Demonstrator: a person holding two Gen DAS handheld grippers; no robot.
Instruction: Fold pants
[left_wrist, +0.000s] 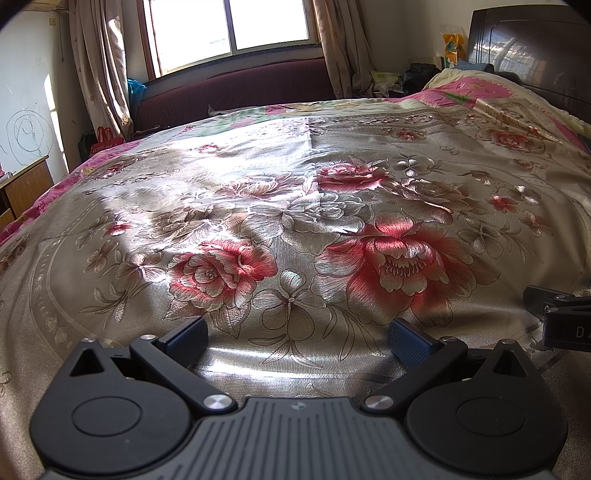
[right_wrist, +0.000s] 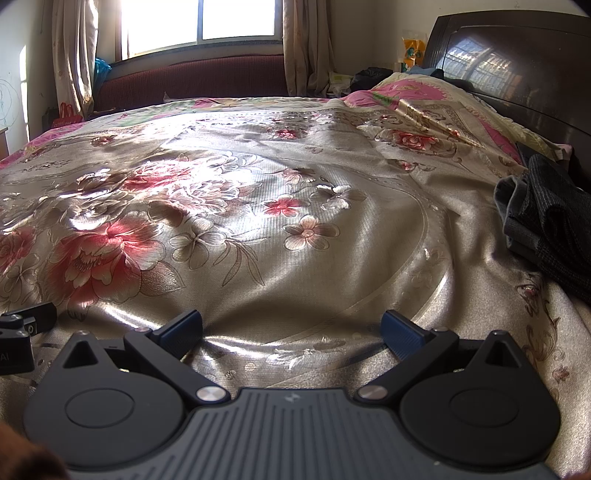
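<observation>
Dark grey pants (right_wrist: 546, 229) lie crumpled at the right side of the bed, seen only in the right wrist view; part of them runs off the frame edge. My right gripper (right_wrist: 291, 332) is open low over the floral bedspread (right_wrist: 295, 206), well to the left of the pants, with nothing between its fingers. My left gripper (left_wrist: 297, 341) is open too, empty, above the bedspread (left_wrist: 295, 206). The pants do not show in the left wrist view. Each gripper shows at the edge of the other's view: the right gripper (left_wrist: 561, 314), the left gripper (right_wrist: 22, 332).
A dark wooden headboard (right_wrist: 517, 74) stands at the right, with pink pillows (right_wrist: 417, 88) against it. A maroon sofa (left_wrist: 236, 88) runs under the window beyond the bed's far edge. A wooden desk (left_wrist: 26, 188) stands at the left.
</observation>
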